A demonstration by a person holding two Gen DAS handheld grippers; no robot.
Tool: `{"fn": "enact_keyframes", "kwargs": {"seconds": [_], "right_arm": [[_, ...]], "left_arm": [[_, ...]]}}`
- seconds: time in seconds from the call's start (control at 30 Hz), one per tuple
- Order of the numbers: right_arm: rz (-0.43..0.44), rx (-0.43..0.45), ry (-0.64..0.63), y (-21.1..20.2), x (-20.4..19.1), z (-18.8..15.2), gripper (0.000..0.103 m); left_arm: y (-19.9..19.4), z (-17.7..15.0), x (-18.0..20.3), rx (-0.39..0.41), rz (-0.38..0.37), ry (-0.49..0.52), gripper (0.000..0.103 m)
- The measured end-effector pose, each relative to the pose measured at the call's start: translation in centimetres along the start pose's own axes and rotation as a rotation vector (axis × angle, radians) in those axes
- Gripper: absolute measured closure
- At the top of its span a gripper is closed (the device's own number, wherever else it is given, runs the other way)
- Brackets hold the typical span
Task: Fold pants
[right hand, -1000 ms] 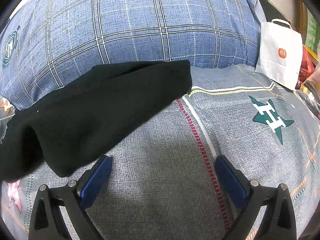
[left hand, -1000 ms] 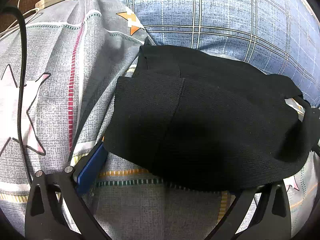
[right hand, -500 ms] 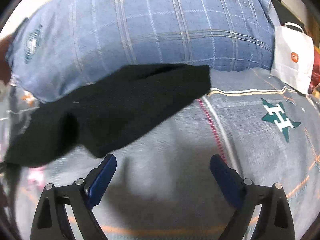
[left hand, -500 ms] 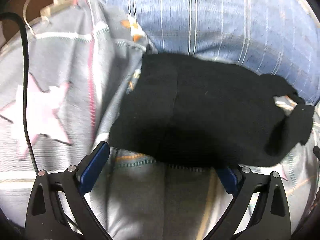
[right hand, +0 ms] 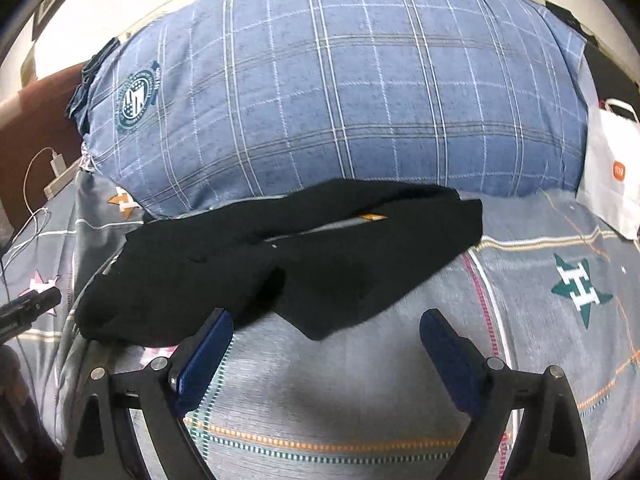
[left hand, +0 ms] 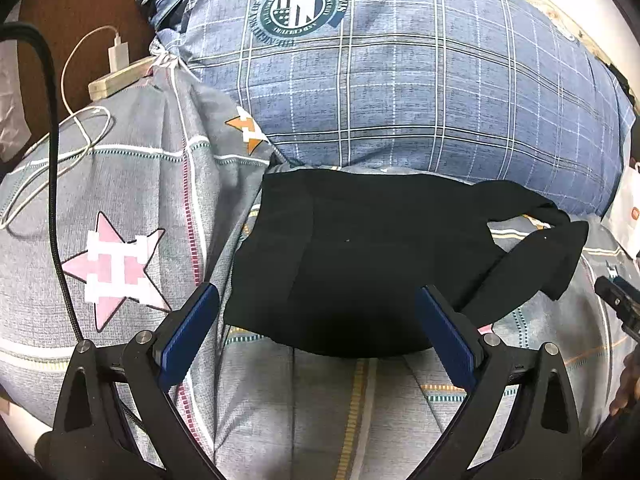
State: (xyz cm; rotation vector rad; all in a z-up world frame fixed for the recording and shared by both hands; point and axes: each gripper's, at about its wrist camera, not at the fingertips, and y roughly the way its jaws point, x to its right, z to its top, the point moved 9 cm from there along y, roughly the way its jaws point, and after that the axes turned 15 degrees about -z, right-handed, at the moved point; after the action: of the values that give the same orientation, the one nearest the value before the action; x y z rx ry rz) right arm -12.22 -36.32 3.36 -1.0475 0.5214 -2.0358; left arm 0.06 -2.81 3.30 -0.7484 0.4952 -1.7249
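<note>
Both the left gripper [left hand: 316, 324] and the right gripper [right hand: 326, 344] have pulled back from the black pants [left hand: 360, 256], jaws spread and empty, leaving them folded on the bedsheet [left hand: 132, 184] beside the pillow [left hand: 400, 88], so the fold seems nearly finished

This is looking like a bedroom in someone's home: a bed [left hand: 132, 200] is taking up nearly the whole view, wearing a grey sheet printed with stars and stripes. A big blue plaid pillow [left hand: 400, 80] with a round crest is lying across its far end. At the bed's edge a white charger [left hand: 119, 54] is sitting plugged into a power strip [left hand: 120, 79] with its cable [left hand: 76, 136] trailing over the sheet, and a white paper shopping bag [right hand: 608, 172] is leaning beside the pillow.
</note>
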Motion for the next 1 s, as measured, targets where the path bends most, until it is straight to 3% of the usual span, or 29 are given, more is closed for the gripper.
{"fn": "enact_keyframes", "kwargs": {"seconds": [0.43, 0.5, 0.63, 0.73, 0.83, 1.0], "right_arm": [[0.006, -0.034, 0.016, 1.2, 0.0, 0.5, 0.009], [0.0, -0.047, 0.048, 1.8, 0.9, 0.6, 0.009], [-0.023, -0.088, 0.131, 3.8, 3.3, 1.2, 0.009], [-0.011, -0.101, 0.183, 5.0, 4.4, 2.4, 0.009], [0.032, -0.123, 0.215, 6.2, 4.6, 3.8, 0.009], [-0.049, -0.089, 0.207, 8.0, 7.1, 7.0, 0.009]], "left_arm": [[1.6, -0.6, 0.7, -0.037, -0.014, 0.0, 0.003], [1.9, -1.0, 0.6, -0.052, -0.036, -0.023, 0.003], [2.9, -2.7, -0.5, -0.1, -0.119, -0.174, 0.004], [3.5, -3.6, -1.9, -0.11, -0.107, -0.246, 0.004], [4.0, -3.6, -2.5, -0.112, -0.092, -0.258, 0.004], [5.2, -2.8, -3.1, -0.124, -0.086, -0.275, 0.004]]}}
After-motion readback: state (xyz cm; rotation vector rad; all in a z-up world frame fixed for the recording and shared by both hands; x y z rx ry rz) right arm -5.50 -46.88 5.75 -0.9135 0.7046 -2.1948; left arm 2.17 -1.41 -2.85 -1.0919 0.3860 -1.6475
